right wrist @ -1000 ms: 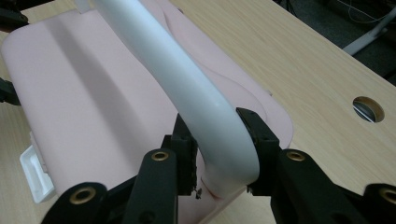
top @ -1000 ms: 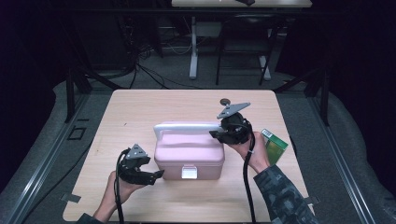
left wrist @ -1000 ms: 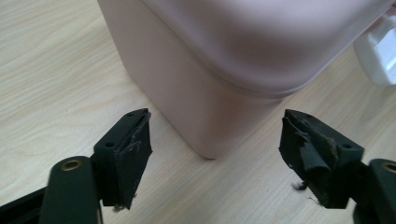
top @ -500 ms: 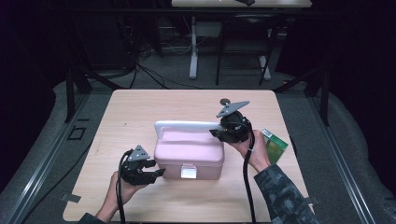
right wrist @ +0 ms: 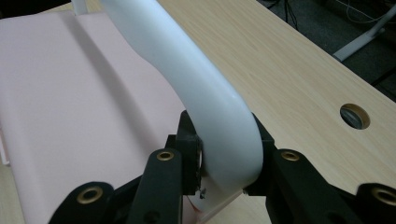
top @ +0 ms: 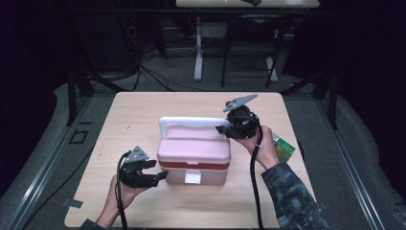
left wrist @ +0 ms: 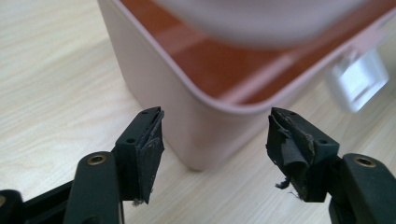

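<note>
High view looks down from above the near table [top: 143, 110] edge. Both gripper views sit close, level with the jaws; all share the pink box [top: 194, 148] [left wrist: 154, 70] [right wrist: 70, 93].

No text was readable anywhere; the green box [top: 284, 148] showed print too small to make out.

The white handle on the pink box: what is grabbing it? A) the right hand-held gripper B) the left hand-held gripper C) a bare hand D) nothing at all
A: in the right gripper view, the right hand-held gripper has its two black jaws pressed on either side of the white handle of the pink box, while the left hand-held gripper stands open at the box's lower corner.
</note>
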A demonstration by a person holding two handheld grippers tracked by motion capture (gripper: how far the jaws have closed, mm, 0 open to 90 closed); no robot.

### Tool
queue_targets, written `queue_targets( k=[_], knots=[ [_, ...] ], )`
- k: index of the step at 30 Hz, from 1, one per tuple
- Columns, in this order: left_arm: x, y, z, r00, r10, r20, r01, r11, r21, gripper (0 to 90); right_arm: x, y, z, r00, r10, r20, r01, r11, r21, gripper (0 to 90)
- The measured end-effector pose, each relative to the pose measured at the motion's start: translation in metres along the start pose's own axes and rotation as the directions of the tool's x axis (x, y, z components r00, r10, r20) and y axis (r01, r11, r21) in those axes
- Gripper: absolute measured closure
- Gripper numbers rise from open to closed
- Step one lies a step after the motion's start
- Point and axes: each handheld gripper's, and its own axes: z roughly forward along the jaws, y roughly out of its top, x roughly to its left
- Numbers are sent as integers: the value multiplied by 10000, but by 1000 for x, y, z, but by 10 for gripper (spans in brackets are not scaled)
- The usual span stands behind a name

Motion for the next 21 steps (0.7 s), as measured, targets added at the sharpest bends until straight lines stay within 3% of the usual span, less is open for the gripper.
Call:
queue_targets(
  k=[6, 12, 14, 21],
  knots=[
    [-4, 12, -9, 9996, -161, 245, 173, 9986, -490, 359, -3, 2, 0, 9999, 122, -63, -122, 9999, 0, 729],
    [-2, 20, -11, 9992, -375, -123, 366, 9971, -669, 421, -8, 5, 0, 9993, 308, -214, -308, 9995, -9, 728],
    [2, 23, -10, 9972, -685, -309, 666, 9961, -573, 433, -9, 6, 0, 9992, 337, -234, -338, 9994, -25, 727],
    [5, 22, 0, 9949, -891, -480, 882, 9959, -213, 551, -12, 8, 2, 9990, 409, -205, -409, 9992, 14, 725]
  ],
)
